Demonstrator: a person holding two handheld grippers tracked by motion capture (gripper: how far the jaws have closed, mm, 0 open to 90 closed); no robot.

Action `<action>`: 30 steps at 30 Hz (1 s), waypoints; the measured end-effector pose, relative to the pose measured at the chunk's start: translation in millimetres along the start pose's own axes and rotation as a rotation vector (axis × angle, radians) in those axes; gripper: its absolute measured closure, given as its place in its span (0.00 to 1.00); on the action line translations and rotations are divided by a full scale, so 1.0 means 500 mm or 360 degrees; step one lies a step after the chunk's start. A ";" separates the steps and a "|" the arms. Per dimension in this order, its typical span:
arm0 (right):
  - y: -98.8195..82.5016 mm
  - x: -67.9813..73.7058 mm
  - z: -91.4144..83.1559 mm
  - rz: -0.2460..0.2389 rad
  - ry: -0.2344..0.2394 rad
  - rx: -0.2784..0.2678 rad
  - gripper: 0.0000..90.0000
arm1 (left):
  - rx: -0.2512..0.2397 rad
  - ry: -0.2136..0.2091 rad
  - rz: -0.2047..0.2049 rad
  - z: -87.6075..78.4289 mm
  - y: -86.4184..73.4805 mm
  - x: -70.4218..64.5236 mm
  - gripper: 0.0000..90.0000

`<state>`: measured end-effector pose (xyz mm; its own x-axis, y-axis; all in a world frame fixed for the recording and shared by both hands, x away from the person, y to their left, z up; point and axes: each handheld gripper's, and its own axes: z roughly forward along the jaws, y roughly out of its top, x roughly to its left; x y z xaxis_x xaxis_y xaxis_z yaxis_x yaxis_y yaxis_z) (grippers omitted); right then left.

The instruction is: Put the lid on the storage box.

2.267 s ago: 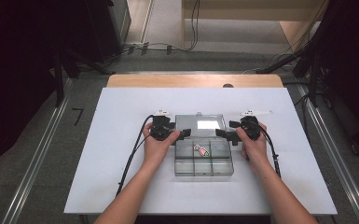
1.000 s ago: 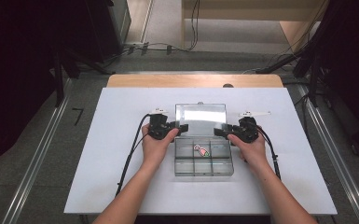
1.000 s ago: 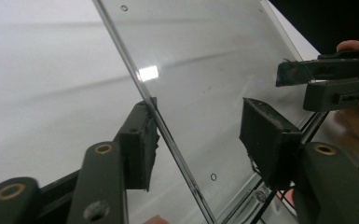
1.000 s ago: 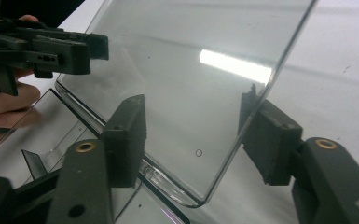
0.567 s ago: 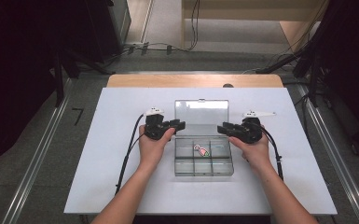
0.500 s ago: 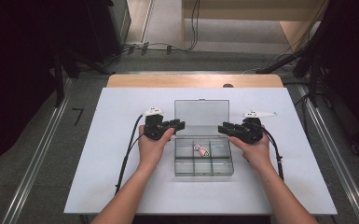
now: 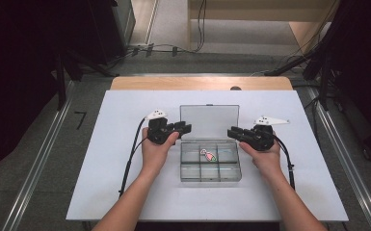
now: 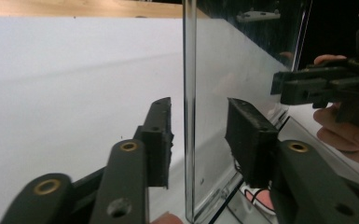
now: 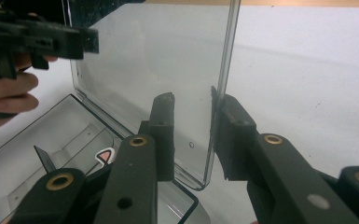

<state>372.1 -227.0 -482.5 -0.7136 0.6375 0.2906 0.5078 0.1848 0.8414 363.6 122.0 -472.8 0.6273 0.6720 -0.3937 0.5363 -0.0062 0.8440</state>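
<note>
Two tongs at the lid edges

Both tongs are open. The left tongs (image 8: 198, 140) have the lid (image 7: 209, 120) edge between the jaws without touching; the right tongs (image 9: 191, 135) straddle the opposite edge, one jaw very near it. The lid stands upright at the back of the clear box (image 7: 211, 177), its long axis running from hand to hand. The box sits mid-counter (image 7: 125, 192), a small red piece (image 7: 209, 155) inside.

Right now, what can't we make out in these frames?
- Small red-and-green item in the clear box: too small in the high view, cut off by jaws in both gripper views.
- Left gripper, right gripper: jaws straddle the lid; contact unclear.
</note>
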 end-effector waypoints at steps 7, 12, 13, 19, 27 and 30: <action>-0.002 0.003 -0.002 -0.0031 -0.0017 -0.0008 0.76 | -0.0045 0.0009 0.0024 -0.006 0.042 -0.001 0.61; -0.002 0.003 -0.001 -0.0035 -0.0022 -0.0007 0.76 | -0.0032 -0.0005 0.0038 -0.003 0.047 -0.006 0.66; -0.002 0.003 -0.001 -0.0034 -0.0024 -0.0008 0.76 | -0.0023 -0.0010 0.0044 -0.002 0.046 -0.006 0.67; -0.002 0.004 -0.002 -0.0045 -0.0029 -0.0002 0.76 | -0.0012 -0.0021 0.0050 0.002 0.041 -0.009 0.72; 0.003 0.012 -0.005 -0.0068 -0.0034 -0.0004 0.59 | -0.0027 -0.0036 0.0080 -0.001 0.036 -0.011 0.72; 0.011 0.014 -0.010 -0.0074 -0.0016 -0.0007 0.52 | -0.0031 -0.0036 0.0085 -0.002 0.035 -0.011 0.73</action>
<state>367.6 -225.2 -473.9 -0.7313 0.6359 0.2468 0.4722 0.2108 0.8559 369.1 118.9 -455.5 0.6672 0.6544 -0.3558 0.4909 -0.0271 0.8708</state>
